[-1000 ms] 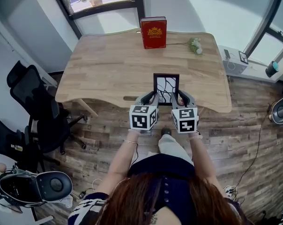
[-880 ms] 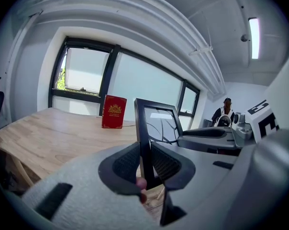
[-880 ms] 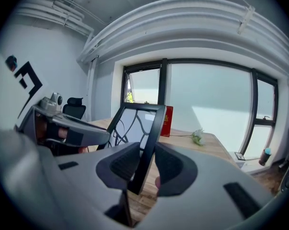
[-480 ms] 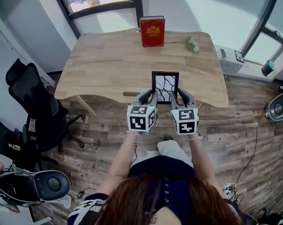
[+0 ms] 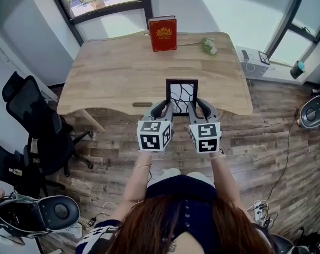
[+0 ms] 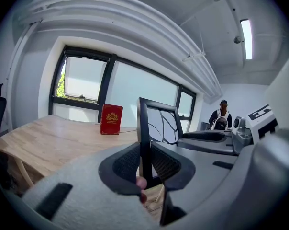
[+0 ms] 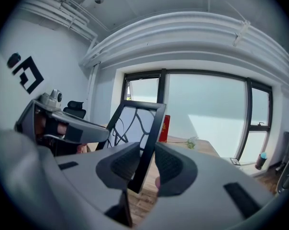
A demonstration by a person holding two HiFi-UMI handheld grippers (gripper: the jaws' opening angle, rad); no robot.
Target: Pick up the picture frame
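Note:
The black picture frame (image 5: 181,96), with a white pane crossed by dark branch lines, stands upright between my two grippers above the front edge of the wooden table (image 5: 112,73). My left gripper (image 5: 167,107) is shut on the frame's left side bar (image 6: 144,133), its pads pressed on either face. My right gripper (image 5: 197,107) is shut on the right side bar (image 7: 149,143) in the same way. In the right gripper view the frame (image 7: 137,123) leans slightly and the left gripper's body shows at the left.
A red book (image 5: 162,33) stands upright at the table's far edge, with a small white-green flower sprig (image 5: 207,45) to its right. Black office chairs (image 5: 33,120) stand left of the table, and a white box (image 5: 250,62) is at the right. A person (image 6: 222,116) stands far off.
Both grippers have lifted the frame a little and drawn it toward the table's front edge. The grip on both side bars looks unchanged.

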